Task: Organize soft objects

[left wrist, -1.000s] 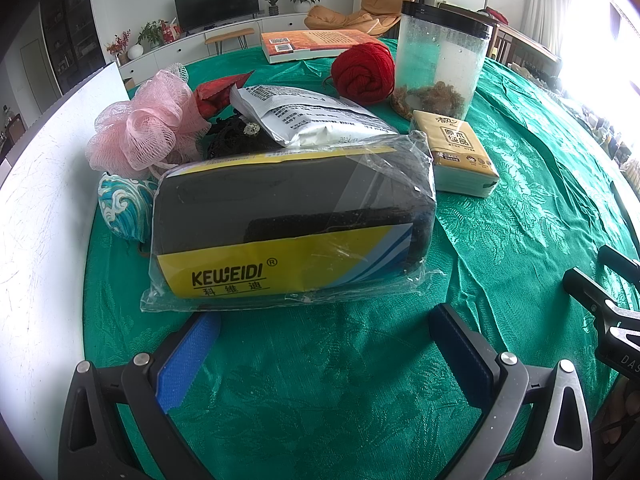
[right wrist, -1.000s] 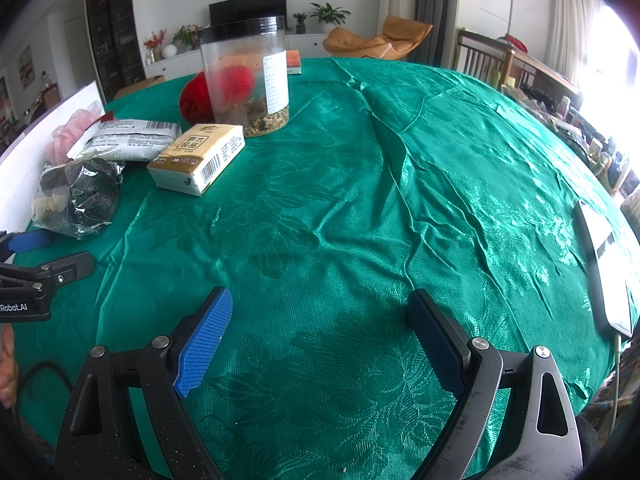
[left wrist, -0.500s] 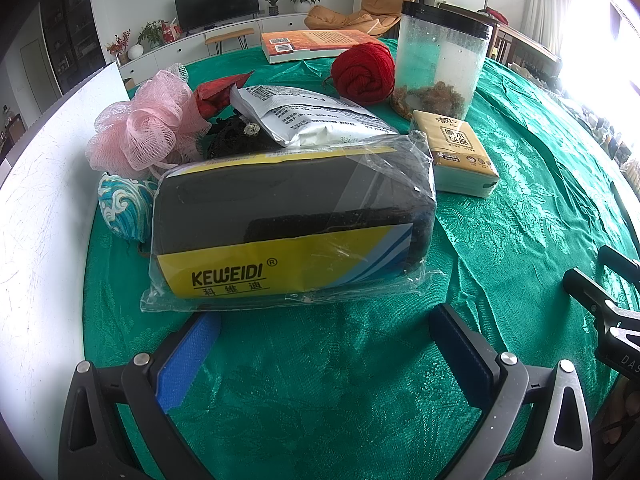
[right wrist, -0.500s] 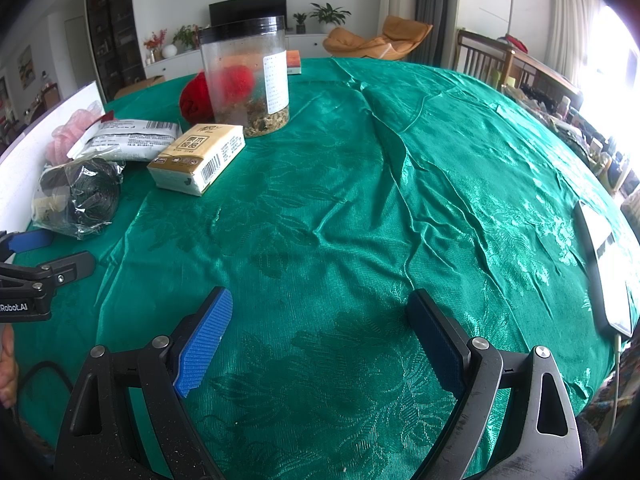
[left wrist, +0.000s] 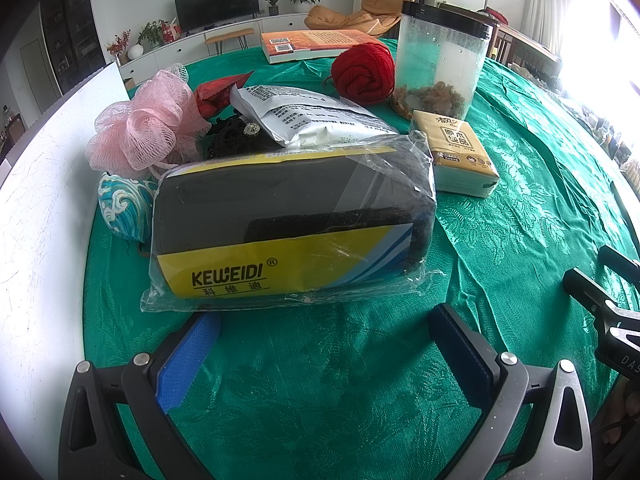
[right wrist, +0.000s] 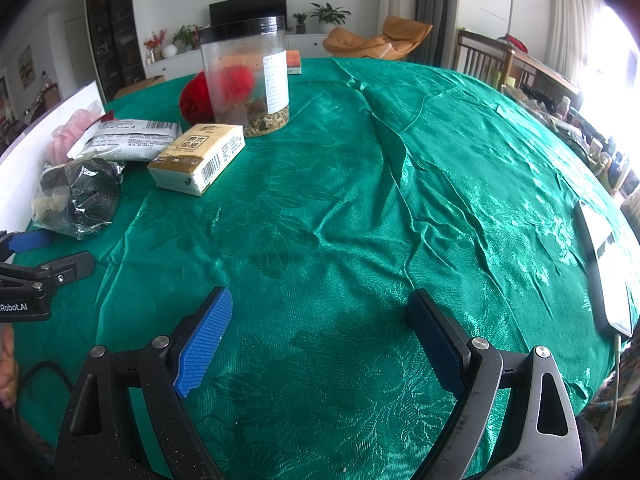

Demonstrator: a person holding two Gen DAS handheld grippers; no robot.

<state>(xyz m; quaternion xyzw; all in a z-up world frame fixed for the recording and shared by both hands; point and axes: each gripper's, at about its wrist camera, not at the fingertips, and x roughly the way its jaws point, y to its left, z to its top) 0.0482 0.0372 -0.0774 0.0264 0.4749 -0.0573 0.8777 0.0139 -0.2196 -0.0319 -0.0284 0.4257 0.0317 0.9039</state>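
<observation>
Left gripper (left wrist: pixel 324 344): fingers spread wide and empty, low over the green cloth (left wrist: pixel 320 380), just short of the sponge pack; its blue left pad nearly reaches the wrapper's edge.
Right gripper (right wrist: pixel 320 332): fingers spread wide, holding nothing, over bare cloth, well apart from the pile; the left gripper's tip shows at this view's left edge.
Sponge pack (left wrist: pixel 288 224): a dark block in clear plastic with a yellow band printed KEWEIDI, lying flat on the cloth right in front of the left gripper.
Pouch (left wrist: pixel 122 210): blue-and-white wave pattern, tucked against the pack's left end, next to the white board (left wrist: pixel 40 208).
Tissue pack (left wrist: pixel 460 152): tan, flat on the cloth just right of the sponge pack's far corner.
Silver bag (left wrist: pixel 308 120): printed foil bag lying tilted behind the sponge pack, its near edge resting on top of it.
Black item (left wrist: pixel 232 140): dark lacy thing with a shiny bead, wedged between the silver bag and the pink puff; cannot tell what it is.
Pink puff (left wrist: pixel 144 132): mesh bath ball behind the pouch, beside the board.
Red packet (left wrist: pixel 216 92): partly hidden behind the puff and bag.
Yarn (left wrist: pixel 364 74): red ball, touching or just beside the jar.
Jar (left wrist: pixel 440 56): clear, black lid, upright, brown bits at the bottom.
Book (left wrist: pixel 316 44): orange, flat at the far edge.
Phone (right wrist: pixel 604 268): at the right edge, well apart.
</observation>
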